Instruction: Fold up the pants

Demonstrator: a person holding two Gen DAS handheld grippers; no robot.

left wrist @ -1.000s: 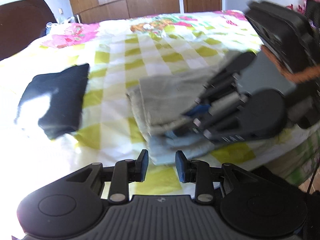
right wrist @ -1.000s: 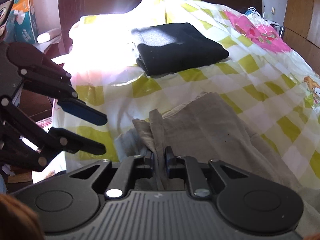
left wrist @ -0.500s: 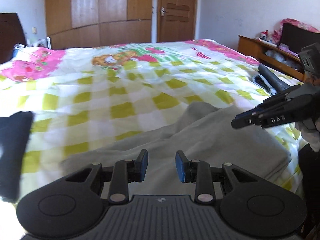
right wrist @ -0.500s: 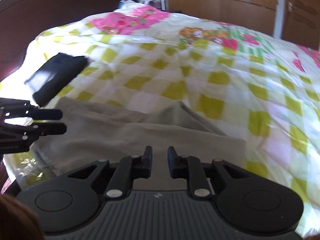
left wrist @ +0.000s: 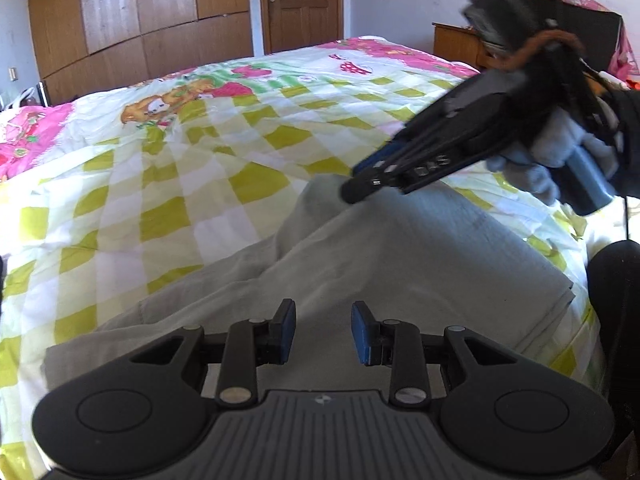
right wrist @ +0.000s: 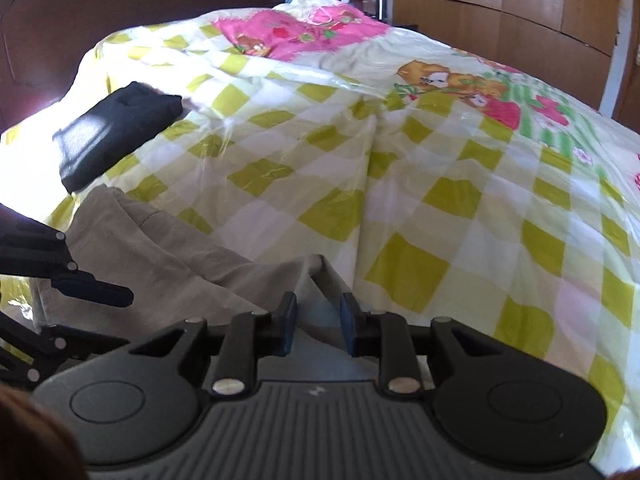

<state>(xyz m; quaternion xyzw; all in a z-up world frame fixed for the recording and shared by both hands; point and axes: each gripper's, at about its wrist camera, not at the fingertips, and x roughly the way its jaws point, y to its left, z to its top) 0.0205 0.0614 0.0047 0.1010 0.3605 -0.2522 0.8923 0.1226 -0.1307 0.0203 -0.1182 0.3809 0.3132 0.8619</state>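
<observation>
Bed [left wrist: 192, 184] in sun: pants [left wrist: 400, 264] now spread along its near edge; right gripper [right wrist: 316, 330] opening, cloth released; left gripper [left wrist: 322, 334] apart, empty.

A folded black garment [right wrist: 116, 128] lies on the checked bedspread [right wrist: 440, 184].
</observation>
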